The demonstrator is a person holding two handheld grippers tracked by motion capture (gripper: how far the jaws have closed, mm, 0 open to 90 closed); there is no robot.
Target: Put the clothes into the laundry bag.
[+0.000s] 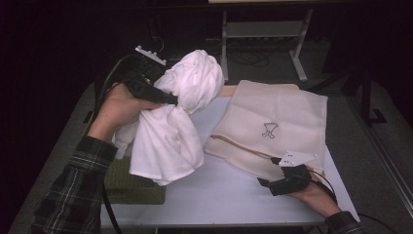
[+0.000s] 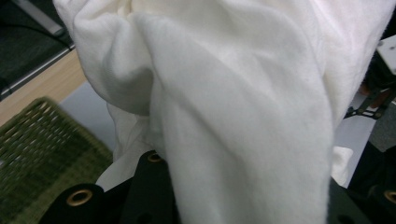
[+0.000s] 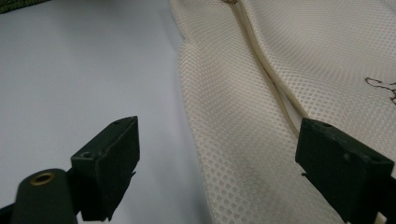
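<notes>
My left gripper point(image 1: 170, 100) is shut on a bunched white cloth point(image 1: 170, 131) and holds it up above the table's left side. The cloth balloons above the jaws and hangs down below them. In the left gripper view the cloth point(image 2: 224, 102) drapes over the gripper point(image 2: 247, 196) and covers most of both jaws. A cream mesh bag point(image 1: 277, 117) with a small dark emblem point(image 1: 268, 129) lies flat at the centre right. My right gripper point(image 1: 269, 171) rests open at the bag's near edge. In the right gripper view the bag point(image 3: 261, 93) and its zipper point(image 3: 271, 70) run between the open gripper point(image 3: 217, 163) jaws.
A green woven basket point(image 1: 129, 183) sits at the table's front left, under the hanging cloth; it is also at the lower left of the left gripper view point(image 2: 37, 154). The white tabletop point(image 1: 229, 200) is bare between basket and bag. A metal stand point(image 1: 263, 29) is behind the table.
</notes>
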